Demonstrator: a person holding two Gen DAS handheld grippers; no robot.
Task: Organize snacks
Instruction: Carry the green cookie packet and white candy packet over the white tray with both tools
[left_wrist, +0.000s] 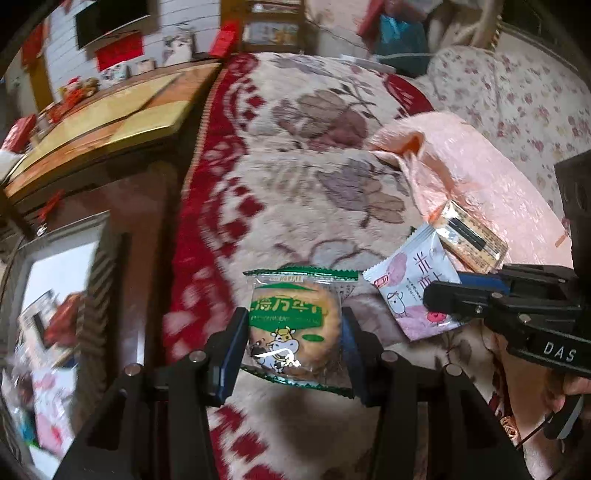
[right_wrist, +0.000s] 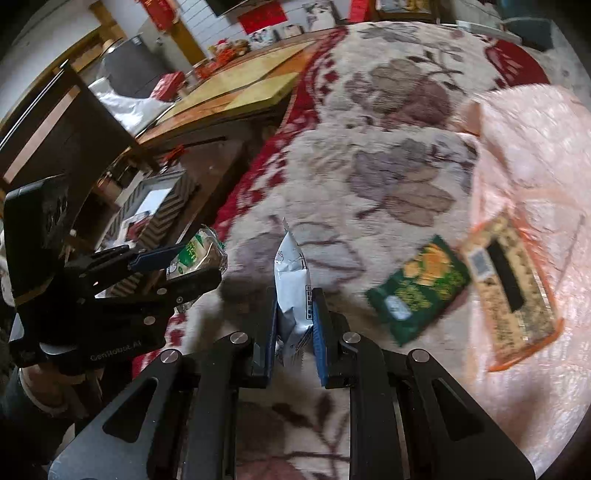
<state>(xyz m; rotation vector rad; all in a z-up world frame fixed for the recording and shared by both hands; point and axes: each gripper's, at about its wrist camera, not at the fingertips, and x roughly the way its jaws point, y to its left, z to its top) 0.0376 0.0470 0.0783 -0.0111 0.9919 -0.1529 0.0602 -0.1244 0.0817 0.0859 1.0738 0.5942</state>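
Altogether four snack packets: cookie packet (left_wrist: 293, 325) in left gripper (left_wrist: 293, 345), white packet (right_wrist: 291, 291) in right gripper (right_wrist: 294, 325).

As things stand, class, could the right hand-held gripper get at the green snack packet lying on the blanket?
Probably not yet: the right hand-held gripper is shut on a white snack packet. The green snack packet itself lies uncovered.

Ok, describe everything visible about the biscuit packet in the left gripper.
The biscuit packet is a clear plastic wrapper with crimped green edges, holding one round golden biscuit. Its print shows a green banner with white characters and a cartoon cow. The left gripper clamps it by both sides, face toward the camera, roughly upright, above the floral blanket. In the right wrist view it shows edge-on. Nothing else touches it.
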